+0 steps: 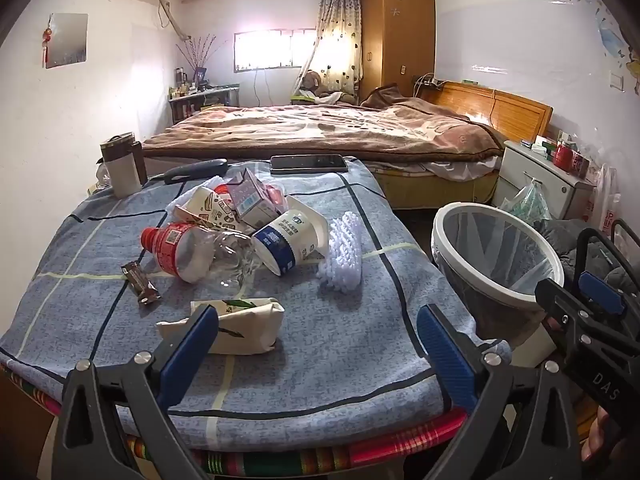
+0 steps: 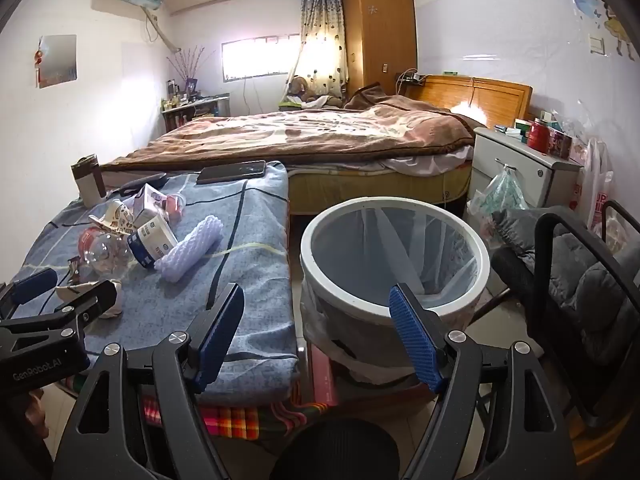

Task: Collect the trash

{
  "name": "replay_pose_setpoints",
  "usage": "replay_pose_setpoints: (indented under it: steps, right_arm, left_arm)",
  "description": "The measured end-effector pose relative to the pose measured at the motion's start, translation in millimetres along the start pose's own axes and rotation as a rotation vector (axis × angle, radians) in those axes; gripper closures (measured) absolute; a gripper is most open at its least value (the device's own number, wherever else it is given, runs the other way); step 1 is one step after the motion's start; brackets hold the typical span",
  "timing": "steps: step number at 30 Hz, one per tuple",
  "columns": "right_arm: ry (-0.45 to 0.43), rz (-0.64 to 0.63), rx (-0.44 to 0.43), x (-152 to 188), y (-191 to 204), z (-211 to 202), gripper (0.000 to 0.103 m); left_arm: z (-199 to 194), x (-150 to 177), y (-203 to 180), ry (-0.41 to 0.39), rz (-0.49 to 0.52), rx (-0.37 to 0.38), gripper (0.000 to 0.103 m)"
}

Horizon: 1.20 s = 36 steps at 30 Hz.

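Left wrist view: crumpled tissue pack (image 1: pixel 236 326) just ahead of left gripper (image 1: pixel 316 338), touching its left finger, jaws spread wide, nothing gripped. Bare blue checked cloth (image 1: pixel 340 360) between fingers up to table's near edge. Trash heap farther ahead: red-capped bottle (image 1: pixel 188 250), cup (image 1: pixel 284 244), carton (image 1: pixel 250 200).

Right wrist view: right gripper (image 2: pixel 320 336) agape, empty, straddling gap between table edge and lined bin (image 2: pixel 394 258); adds black chair (image 2: pixel 580 280) right of bin.

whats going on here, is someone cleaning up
A person holds a gripper in each hand over a cloth-covered table strewn with trash. Both the left gripper and right gripper have open, empty jaws. The crumpled carton lies nearest the left one; the lined bin looks empty.
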State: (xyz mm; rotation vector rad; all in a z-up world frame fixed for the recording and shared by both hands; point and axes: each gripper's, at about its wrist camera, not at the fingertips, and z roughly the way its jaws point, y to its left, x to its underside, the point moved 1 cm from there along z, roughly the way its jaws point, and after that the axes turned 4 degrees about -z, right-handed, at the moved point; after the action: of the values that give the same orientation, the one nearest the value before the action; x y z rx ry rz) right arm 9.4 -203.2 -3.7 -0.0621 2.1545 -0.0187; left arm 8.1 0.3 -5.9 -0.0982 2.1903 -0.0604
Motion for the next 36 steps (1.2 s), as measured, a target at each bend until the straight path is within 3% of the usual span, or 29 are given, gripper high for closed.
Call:
replay_pose_setpoints:
  steps: [36]
  right_arm:
    - [0.001,0.007,0.008,0.2,2.8,-4.9,0.027]
  left_arm:
    - [-12.0,4.0,9.2,-0.001,-0.014,-0.026,0.002]
